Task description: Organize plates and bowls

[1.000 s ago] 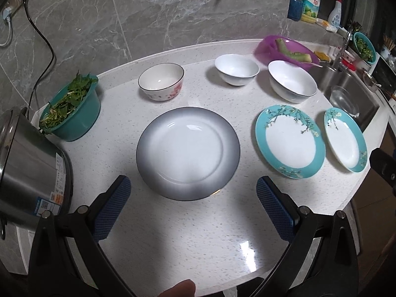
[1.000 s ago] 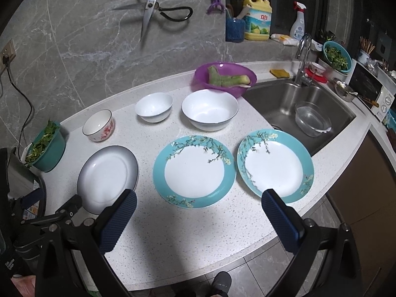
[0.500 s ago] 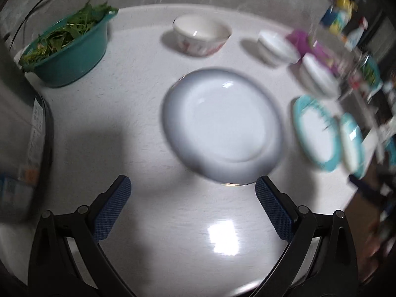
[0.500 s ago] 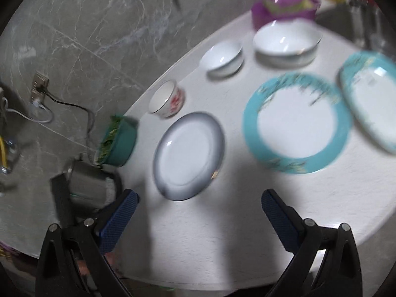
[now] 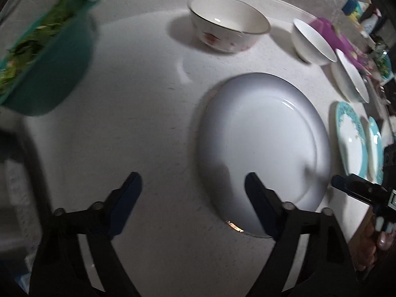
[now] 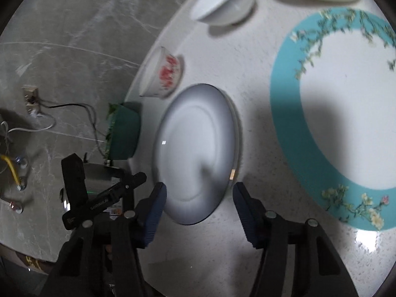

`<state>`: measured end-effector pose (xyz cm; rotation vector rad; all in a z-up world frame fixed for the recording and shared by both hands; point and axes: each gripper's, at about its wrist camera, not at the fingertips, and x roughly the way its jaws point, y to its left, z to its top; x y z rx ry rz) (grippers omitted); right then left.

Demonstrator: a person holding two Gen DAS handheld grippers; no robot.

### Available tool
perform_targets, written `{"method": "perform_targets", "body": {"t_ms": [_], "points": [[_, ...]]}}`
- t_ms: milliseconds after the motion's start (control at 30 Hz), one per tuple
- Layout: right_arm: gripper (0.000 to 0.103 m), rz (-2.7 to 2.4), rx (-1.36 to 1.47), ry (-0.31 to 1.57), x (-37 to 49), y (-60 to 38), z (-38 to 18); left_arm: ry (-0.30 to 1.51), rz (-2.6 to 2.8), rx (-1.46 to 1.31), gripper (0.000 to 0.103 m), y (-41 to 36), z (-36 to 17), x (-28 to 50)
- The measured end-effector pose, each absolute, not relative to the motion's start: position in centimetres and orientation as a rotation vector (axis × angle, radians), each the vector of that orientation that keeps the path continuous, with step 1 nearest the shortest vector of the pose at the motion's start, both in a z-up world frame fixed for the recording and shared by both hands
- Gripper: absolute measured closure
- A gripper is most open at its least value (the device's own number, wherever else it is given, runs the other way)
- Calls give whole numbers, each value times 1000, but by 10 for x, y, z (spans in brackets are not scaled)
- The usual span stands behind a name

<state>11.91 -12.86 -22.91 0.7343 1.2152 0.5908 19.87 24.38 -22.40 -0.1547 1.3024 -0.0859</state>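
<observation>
Both grippers have dropped toward the grey plate; right gripper, fingers apart, straddles its near rim to grip it, left gripper equally spread.

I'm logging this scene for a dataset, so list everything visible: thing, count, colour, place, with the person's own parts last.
grey-rimmed plate: 1, white centre with grey rim, on the counter just ahead of both grippers
teal floral plates: 2, teal rim and white centre, right of the grey-rimmed plate
floral bowl: 1, white with red flowers, behind the grey-rimmed plate
white bowls: 2, plain white, further right along the back
teal basin: 1, teal, holding green leaves, counter's left end
purple basin: 1, purple, behind the white bowls
counter: 1, white speckled
wall socket: 1, with cables, grey wall
left hand-held gripper: 1, black with blue pads, open
right hand-held gripper: 1, same colours, open
</observation>
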Motion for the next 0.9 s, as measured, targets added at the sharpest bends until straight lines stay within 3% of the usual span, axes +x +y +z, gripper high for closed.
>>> {"method": "perform_targets", "body": {"t_ms": [67,100,300,467,533,600,700,767,900], "points": [[43,575,730,1206,121,-129,-230,1316,-125,-183,39,245,-233,207],[43,565,728,1204,122,-129,-230,1329,-139,-199,41,246,-238,211],[46,526,727,1167,132,-126,-232,1329,-197,-177,42,245,-242,232],[74,483,727,1202,136,-126,-245,1333,-246,-110,44,231,-242,235],[80,465,748,1201,137,-130,-248,1330,-257,-101,44,226,-241,236],[80,468,748,1203,138,-131,-249,1328,-253,-106,44,220,-243,242],[82,473,753,1214,141,-133,-252,1327,-248,-91,53,220,-243,244],[82,472,763,1227,142,-133,-253,1325,-234,-121,70,233,-241,242],[82,479,753,1232,142,-133,-255,1322,-248,-153,70,242,-241,245]]}}
